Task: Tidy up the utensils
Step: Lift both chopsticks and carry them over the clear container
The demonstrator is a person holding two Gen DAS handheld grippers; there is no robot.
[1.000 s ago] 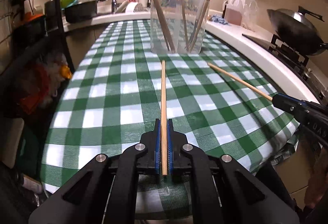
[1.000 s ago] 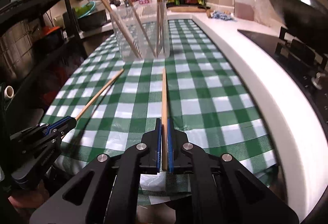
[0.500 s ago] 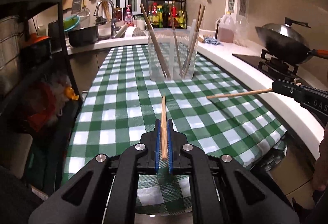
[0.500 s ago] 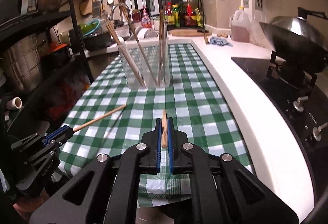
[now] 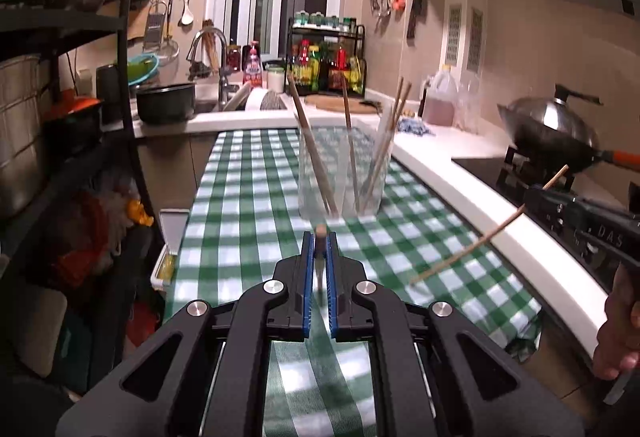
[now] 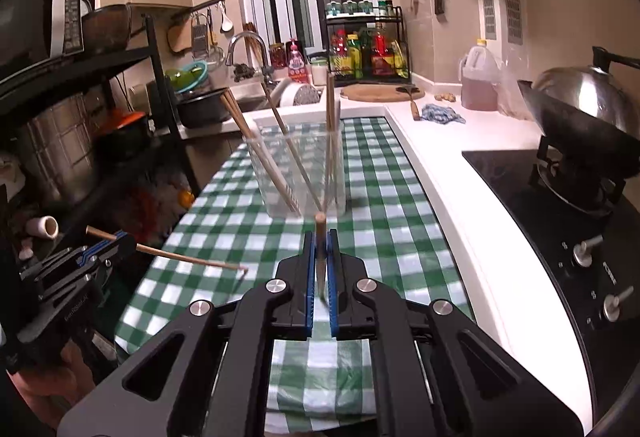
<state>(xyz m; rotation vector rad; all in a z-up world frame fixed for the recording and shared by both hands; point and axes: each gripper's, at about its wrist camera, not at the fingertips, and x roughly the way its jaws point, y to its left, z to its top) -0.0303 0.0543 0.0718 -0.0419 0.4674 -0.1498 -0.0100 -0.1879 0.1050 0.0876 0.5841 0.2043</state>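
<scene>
A clear holder (image 5: 343,173) with several wooden chopsticks stands on the green checked cloth (image 5: 248,205); it also shows in the right wrist view (image 6: 298,173). My left gripper (image 5: 319,237) is shut on a chopstick (image 5: 319,233), seen end-on, lifted above the cloth short of the holder. My right gripper (image 6: 319,237) is shut on another chopstick (image 6: 319,225), also raised and pointing forward. In the left wrist view the right gripper's chopstick (image 5: 480,237) slants down at the right. In the right wrist view the left gripper's chopstick (image 6: 188,257) sticks out at the left.
A wok (image 5: 556,133) sits on the black stove (image 6: 560,221) at the right. A white counter edge (image 6: 452,205) borders the cloth. A sink with faucet (image 5: 208,49), a dark pot (image 5: 166,103) and a spice rack (image 6: 366,45) stand behind. A black shelf rack (image 5: 60,117) stands left.
Both grippers have risen off the cloth and tilted up, each lifting its chopstick from lying flat to held in the air; the view now looks level toward the holder.
</scene>
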